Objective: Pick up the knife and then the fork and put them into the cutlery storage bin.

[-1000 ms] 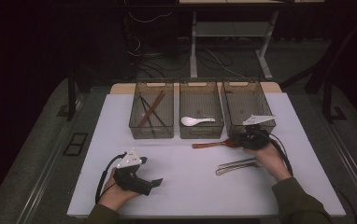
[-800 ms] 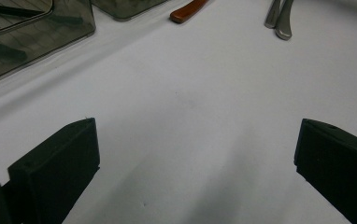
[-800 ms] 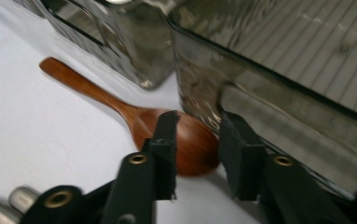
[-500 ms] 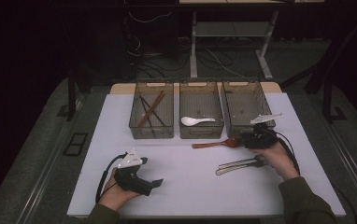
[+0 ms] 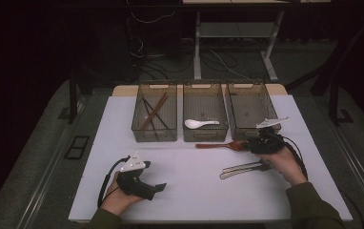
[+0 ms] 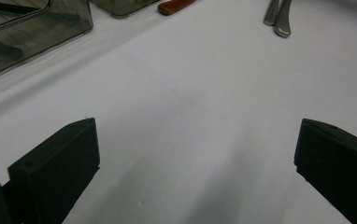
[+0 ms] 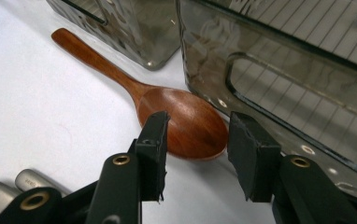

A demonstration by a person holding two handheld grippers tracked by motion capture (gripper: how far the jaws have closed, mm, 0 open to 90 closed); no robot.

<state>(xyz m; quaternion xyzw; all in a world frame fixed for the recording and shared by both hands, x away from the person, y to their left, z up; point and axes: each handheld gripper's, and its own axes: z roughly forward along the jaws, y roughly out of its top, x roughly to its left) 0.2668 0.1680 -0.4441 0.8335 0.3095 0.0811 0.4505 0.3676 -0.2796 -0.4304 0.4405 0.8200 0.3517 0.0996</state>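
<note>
The right gripper (image 7: 195,140) has its fingers narrowed around the wooden spoon's (image 7: 186,121) bowl (not yet clamped); the left gripper (image 6: 190,154) rests near the worktop's (image 5: 189,167) front edge, fingers wide.

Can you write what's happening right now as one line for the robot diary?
right gripper: open, jaws around wooden spoon bowl, not closed | left gripper: open, idle on table | metal utensils: on table

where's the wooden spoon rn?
High view: the wooden spoon lies on the table's right half, just in front of the middle bin and right bin, its bowl at the right claw.
</note>
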